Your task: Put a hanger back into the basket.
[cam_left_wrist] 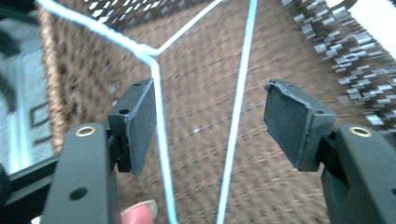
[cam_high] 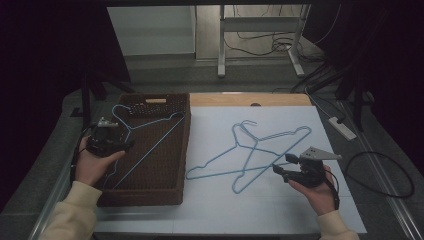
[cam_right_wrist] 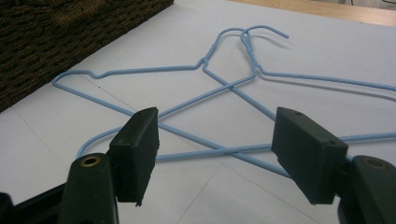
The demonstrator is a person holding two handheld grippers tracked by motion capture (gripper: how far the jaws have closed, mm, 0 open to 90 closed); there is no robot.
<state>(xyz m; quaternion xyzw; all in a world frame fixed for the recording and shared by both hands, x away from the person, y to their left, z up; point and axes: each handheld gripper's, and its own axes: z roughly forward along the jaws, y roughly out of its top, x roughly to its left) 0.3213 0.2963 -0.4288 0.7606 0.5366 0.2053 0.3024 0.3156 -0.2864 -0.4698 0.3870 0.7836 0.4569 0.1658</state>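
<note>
Three blue hangers: one hanger (cam_high: 145,137) inside the brown basket (cam_high: 182,150) at the desk's left edge, two hangers (cam_high: 250,152) crossed on the white desk (cam_high: 220,210). Left gripper (cam_left_wrist: 210,121) open over the basket hanger, nothing pinched. Right gripper (cam_right_wrist: 217,149) open near the crossed pair.

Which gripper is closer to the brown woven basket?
Left. The left gripper hovers over the basket, jaws open beside the blue hanger inside. The right gripper is out over the white sheet, by the crossed hangers.

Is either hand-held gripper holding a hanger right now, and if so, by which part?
Neither. The left hand-held gripper stands open around the basket hanger, pads not pressing it. The right hand-held gripper is open above the crossed hangers on the table.
</note>
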